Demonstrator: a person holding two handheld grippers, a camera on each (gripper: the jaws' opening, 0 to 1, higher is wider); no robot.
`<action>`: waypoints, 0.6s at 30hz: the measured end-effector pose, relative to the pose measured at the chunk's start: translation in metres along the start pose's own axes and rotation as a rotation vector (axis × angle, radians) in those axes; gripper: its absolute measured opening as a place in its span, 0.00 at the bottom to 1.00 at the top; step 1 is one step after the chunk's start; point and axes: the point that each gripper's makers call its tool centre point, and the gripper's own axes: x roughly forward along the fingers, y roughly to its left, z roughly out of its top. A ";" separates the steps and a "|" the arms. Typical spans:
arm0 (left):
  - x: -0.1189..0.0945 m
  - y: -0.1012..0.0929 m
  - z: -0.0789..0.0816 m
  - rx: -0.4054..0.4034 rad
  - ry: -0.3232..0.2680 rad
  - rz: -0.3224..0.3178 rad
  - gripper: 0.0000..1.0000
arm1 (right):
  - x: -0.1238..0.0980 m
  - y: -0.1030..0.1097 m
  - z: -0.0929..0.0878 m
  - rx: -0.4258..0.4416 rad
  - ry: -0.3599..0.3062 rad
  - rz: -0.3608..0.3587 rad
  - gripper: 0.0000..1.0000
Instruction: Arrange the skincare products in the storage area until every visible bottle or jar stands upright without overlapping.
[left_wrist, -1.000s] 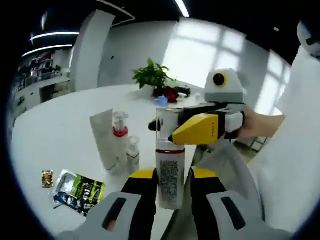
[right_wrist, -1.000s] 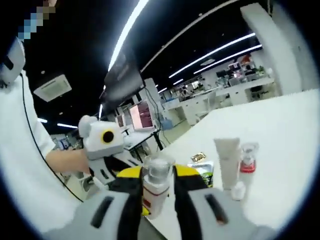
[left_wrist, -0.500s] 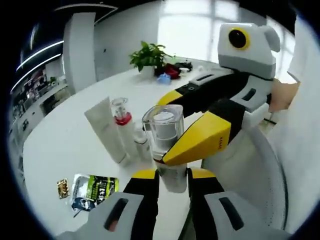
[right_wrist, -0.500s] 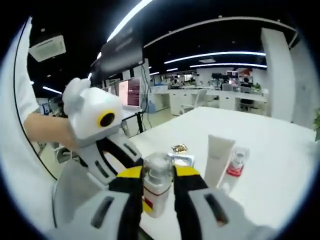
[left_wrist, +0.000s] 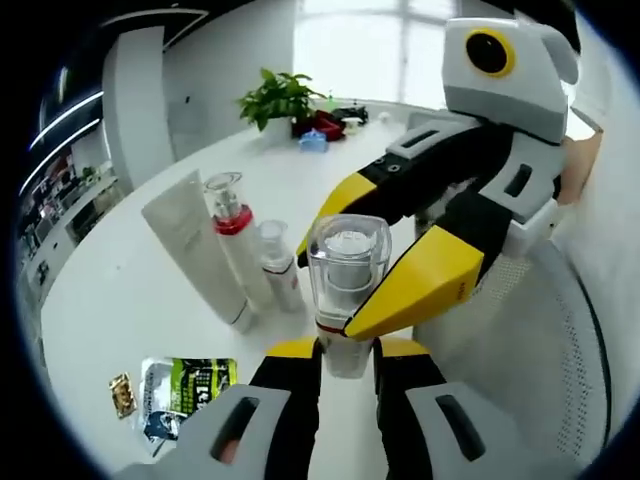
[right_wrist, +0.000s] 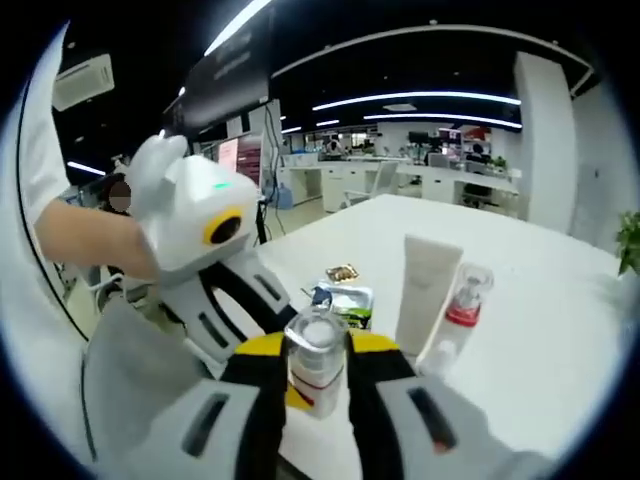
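Note:
A white bottle with a clear cap (left_wrist: 346, 262) is held between both grippers. My left gripper (left_wrist: 345, 352) is shut on its lower body. My right gripper (left_wrist: 330, 285) reaches in from the right, its yellow fingers (left_wrist: 420, 285) clamped at the neck under the cap. In the right gripper view the same bottle (right_wrist: 316, 352) sits between my right gripper's (right_wrist: 318, 350) jaws, with the left gripper (right_wrist: 262, 318) coming in from the left. On the table stand a white tube (left_wrist: 195, 245), a pump bottle with a red collar (left_wrist: 228, 225) and a small clear bottle (left_wrist: 275, 265), all upright and close together.
The white round table (left_wrist: 120, 290) carries a green and black sachet (left_wrist: 185, 385) and a small gold packet (left_wrist: 122, 393) near its front. A potted plant (left_wrist: 280, 100) and small items stand at the far side. A person's hand (right_wrist: 90, 240) holds the left gripper.
Both views have swung and now look more steeply down on the bottle's cap. The standing tube and bottles appear closer. Both grippers stay clamped on the bottle.

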 end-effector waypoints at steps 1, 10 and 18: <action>0.004 0.001 -0.003 0.010 0.004 -0.006 0.16 | 0.001 -0.001 -0.003 -0.006 0.009 -0.007 0.22; 0.030 0.004 -0.022 0.049 0.014 -0.062 0.16 | 0.012 -0.010 -0.033 -0.002 0.087 -0.044 0.22; 0.046 0.009 -0.034 0.079 0.039 -0.079 0.16 | 0.020 -0.016 -0.049 -0.002 0.134 -0.069 0.22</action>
